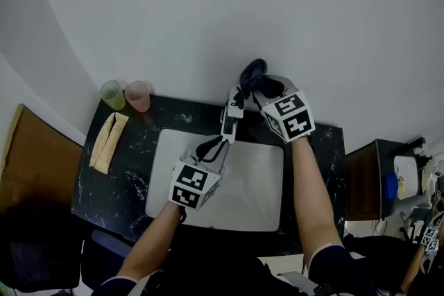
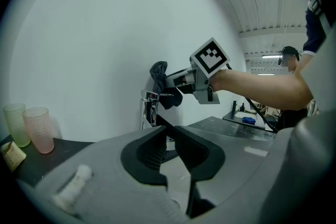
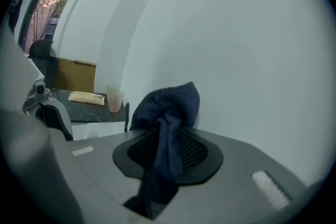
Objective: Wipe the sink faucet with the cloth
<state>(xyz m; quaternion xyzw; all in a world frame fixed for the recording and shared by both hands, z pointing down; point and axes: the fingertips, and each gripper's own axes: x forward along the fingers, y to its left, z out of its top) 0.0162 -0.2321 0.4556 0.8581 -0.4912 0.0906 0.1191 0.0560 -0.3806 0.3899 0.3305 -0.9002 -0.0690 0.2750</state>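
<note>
The chrome faucet [image 1: 232,114] stands at the back of the white sink [image 1: 263,208]. My right gripper [image 1: 258,85] is shut on a dark blue cloth [image 1: 252,71], which it holds just above and behind the faucet top, near the wall. In the left gripper view the cloth [image 2: 159,73] hangs close over the faucet handle [image 2: 157,95]; I cannot tell if they touch. In the right gripper view the cloth [image 3: 168,113] bunches out of the jaws. My left gripper [image 1: 216,143] reaches over the basin, its jaws nearly together on the end of the faucet spout [image 2: 164,124].
A black marbled counter [image 1: 118,184] surrounds the sink. At its back left stand a green cup [image 1: 111,95] and a pink cup [image 1: 138,96], with a tan packet [image 1: 109,142] beside them. A brown box [image 1: 35,163] is at the far left. The white wall is right behind the faucet.
</note>
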